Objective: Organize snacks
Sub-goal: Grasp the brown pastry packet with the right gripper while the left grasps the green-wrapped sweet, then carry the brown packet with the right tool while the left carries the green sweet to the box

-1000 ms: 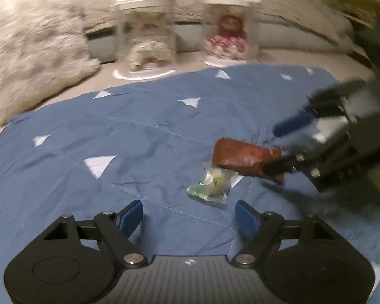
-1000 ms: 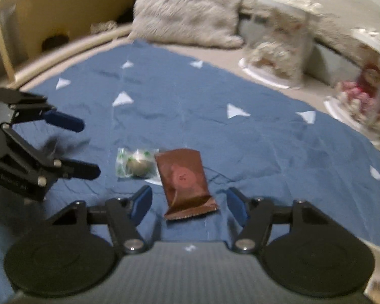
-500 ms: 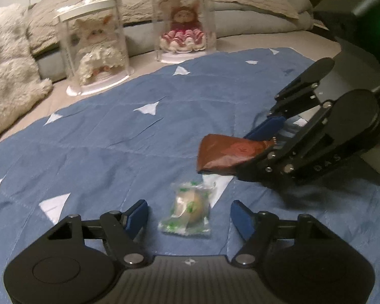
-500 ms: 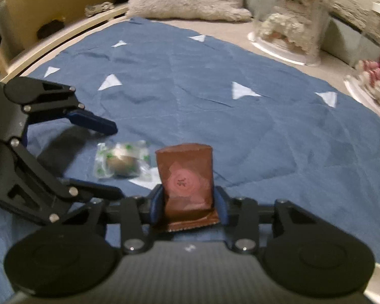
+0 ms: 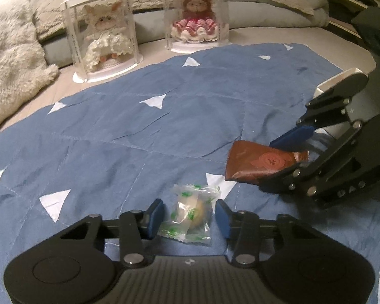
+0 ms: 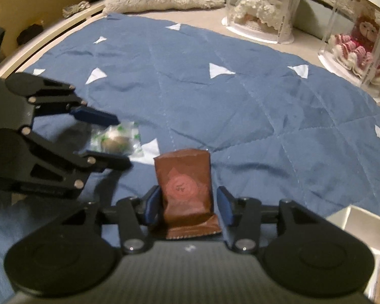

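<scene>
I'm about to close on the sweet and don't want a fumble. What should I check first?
1. Wrapped candy lies between the pads of the left tongs: ok.
2. Left tongs open, pads clear of the wrapper on both sides: ok.
3. Right tongs firmly gripping the brown packet: cannot tell; a gap shows beside one pad.
4. The two tongs apart from each other: ok.
5. Blue blanket free of the left pads, so no fabric gets pinched: cannot tell.
</scene>
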The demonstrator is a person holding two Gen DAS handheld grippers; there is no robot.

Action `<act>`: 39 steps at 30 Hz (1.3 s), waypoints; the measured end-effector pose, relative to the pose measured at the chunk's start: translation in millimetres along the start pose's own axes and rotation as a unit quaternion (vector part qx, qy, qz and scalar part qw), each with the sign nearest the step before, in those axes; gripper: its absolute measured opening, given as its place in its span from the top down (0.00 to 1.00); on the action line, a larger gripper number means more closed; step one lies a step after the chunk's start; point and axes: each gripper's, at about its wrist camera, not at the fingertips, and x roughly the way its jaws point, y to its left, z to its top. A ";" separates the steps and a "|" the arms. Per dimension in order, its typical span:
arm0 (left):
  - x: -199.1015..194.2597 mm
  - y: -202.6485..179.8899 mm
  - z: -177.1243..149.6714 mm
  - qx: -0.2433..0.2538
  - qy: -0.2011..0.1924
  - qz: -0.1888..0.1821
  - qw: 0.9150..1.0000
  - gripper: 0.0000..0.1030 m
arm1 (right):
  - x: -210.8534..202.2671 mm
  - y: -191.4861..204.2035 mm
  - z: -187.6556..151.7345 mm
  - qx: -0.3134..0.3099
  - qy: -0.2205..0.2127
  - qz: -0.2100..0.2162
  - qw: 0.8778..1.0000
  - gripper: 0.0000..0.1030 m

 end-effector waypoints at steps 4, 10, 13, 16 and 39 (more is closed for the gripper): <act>-0.3 1.8 -1.9 -0.025 0.007 -0.005 1.000 0.67 | 9.5 3.0 2.3 -0.004 0.000 -0.003 1.000 0.42; -14.6 -3.2 -4.9 -0.057 0.008 0.017 0.998 0.67 | 8.8 8.6 2.4 -0.005 -0.011 -0.012 1.000 0.54; -28.9 -3.2 -5.3 -0.086 0.005 0.026 0.996 0.67 | 0.3 12.7 -1.2 0.000 -0.017 -0.018 1.000 0.54; -48.6 -4.4 -5.3 -0.114 -0.004 0.034 0.993 0.67 | -15.1 16.0 -4.7 0.013 -0.031 -0.016 0.999 0.54; -183.6 -73.9 -8.2 -0.170 -0.046 0.074 0.982 0.67 | -169.7 34.7 -55.4 0.101 -0.134 -0.033 0.985 0.54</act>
